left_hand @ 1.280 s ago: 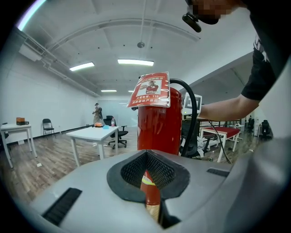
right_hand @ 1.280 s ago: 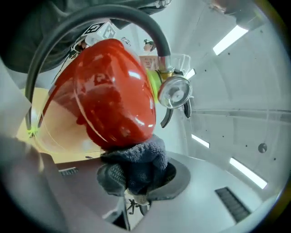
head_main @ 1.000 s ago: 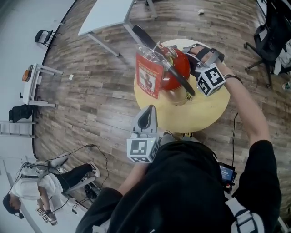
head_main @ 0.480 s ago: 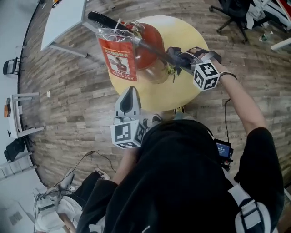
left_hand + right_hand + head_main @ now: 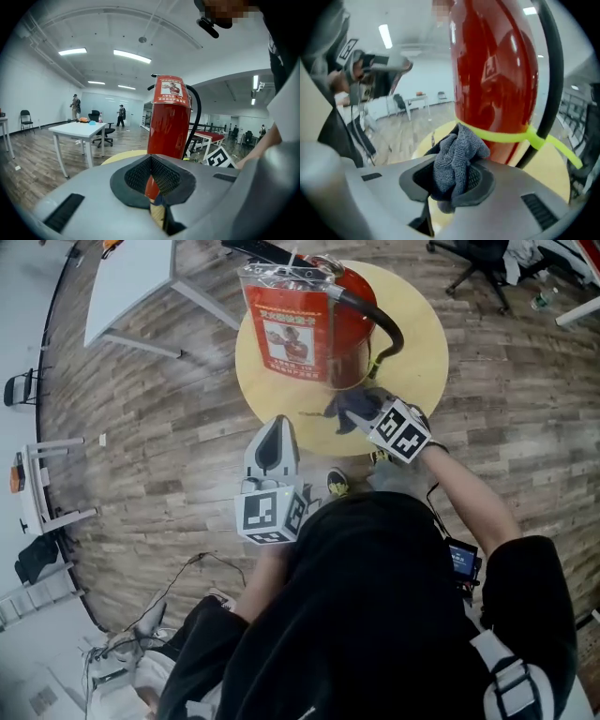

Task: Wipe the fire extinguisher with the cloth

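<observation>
One red cylindrical fire extinguisher (image 5: 354,338), round yellow tabletop (image 5: 422,343). Right hand-held gripper (image 5: 452,180) pinches grey knitted cloth (image 5: 457,157) near its base; left hand-held gripper (image 5: 152,187) pressed together, empty. Best: firm, overlapping strokes.

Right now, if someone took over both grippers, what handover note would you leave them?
Left gripper: shut, empty, held by the table's near edge.
Right gripper: shut on the grey cloth, low beside the fire extinguisher, near its yellow-green tie; contact unclear.
The extinguisher stands upright on the round yellow table.
Done: cloth in grip. Left: wipe the red body; how much is already wiped cannot be told.
</observation>
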`<state>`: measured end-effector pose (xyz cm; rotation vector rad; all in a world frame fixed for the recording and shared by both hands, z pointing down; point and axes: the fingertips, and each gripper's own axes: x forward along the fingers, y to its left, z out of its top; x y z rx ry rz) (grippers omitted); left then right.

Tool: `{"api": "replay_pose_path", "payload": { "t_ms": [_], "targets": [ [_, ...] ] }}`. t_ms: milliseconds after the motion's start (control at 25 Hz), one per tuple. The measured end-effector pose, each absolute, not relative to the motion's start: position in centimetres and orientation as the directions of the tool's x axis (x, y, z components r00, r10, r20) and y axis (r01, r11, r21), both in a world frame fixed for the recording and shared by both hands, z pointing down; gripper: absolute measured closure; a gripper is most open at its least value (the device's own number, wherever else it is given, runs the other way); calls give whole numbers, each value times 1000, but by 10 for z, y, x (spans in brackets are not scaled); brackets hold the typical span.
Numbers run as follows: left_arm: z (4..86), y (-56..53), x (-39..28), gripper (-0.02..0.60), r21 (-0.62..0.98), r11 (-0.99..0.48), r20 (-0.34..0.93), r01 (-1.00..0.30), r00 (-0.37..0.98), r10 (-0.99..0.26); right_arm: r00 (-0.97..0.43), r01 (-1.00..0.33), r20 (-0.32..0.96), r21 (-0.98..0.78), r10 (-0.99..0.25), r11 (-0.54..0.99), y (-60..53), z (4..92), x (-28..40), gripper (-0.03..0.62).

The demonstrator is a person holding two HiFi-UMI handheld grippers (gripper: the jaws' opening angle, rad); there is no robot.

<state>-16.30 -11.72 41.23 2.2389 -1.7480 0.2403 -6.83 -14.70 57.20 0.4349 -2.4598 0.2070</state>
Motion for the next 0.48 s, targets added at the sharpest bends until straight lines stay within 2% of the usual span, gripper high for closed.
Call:
{"api": "replay_pose_path", "payload": {
  "t_ms": [160, 240, 360, 480],
  "targets": [
    [410, -101, -179, 566, 133, -228, 286, -965, 257, -923, -814, -549, 416, -318, -406, 773, -146, 501, -98, 508],
    [411, -92, -192, 566, 138, -224, 281, -965, 255, -925, -793, -604, 351, -350, -497, 716, -147, 463, -95, 508],
    [408, -82, -213, 566, 148, -215, 263, -965, 248, -932, -706, -708, 231, -185, -670, 682, -150, 389, -69, 508],
    [408, -73, -231, 566, 161, -217, 249, -963, 252, -935, -576, -818, 28, -21, -817, 575, -149, 301, -28, 508]
  ]
}}
